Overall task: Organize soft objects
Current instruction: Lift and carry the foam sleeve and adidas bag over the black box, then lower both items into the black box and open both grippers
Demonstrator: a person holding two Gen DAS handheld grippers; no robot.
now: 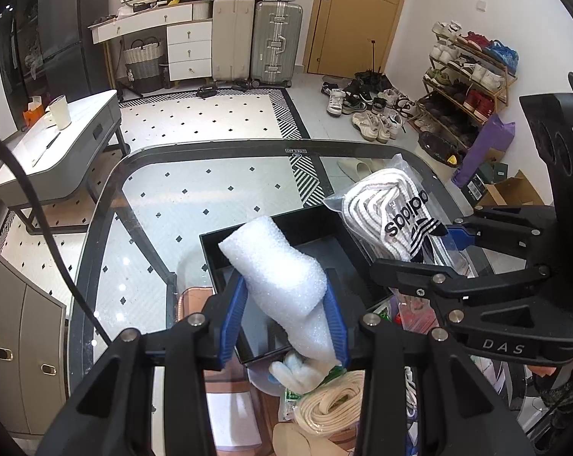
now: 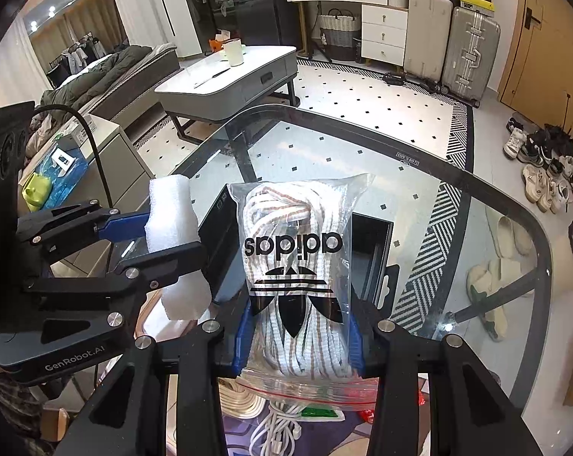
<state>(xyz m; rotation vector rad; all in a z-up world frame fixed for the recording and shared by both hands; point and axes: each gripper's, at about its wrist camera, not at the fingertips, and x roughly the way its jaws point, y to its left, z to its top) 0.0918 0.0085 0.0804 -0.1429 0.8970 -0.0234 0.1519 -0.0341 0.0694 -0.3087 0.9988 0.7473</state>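
My left gripper (image 1: 286,315) is shut on a white foam piece (image 1: 282,277) and holds it above the near edge of an open black box (image 1: 317,220) on the glass table. My right gripper (image 2: 299,338) is shut on a clear adidas bag of white laces (image 2: 296,250), held over the box's right side. The bag also shows in the left wrist view (image 1: 396,220). The foam (image 2: 170,220) and the left gripper (image 2: 149,235) show at the left of the right wrist view. The black box (image 2: 370,250) lies behind the bag.
The glass table's dark rim (image 1: 218,148) curves ahead. Cream laces (image 1: 332,406), a white soft item (image 1: 290,370) and white cords (image 2: 275,429) lie near me. A grey coffee table (image 1: 58,152), suitcases (image 1: 275,41) and shoes (image 1: 374,114) stand beyond.
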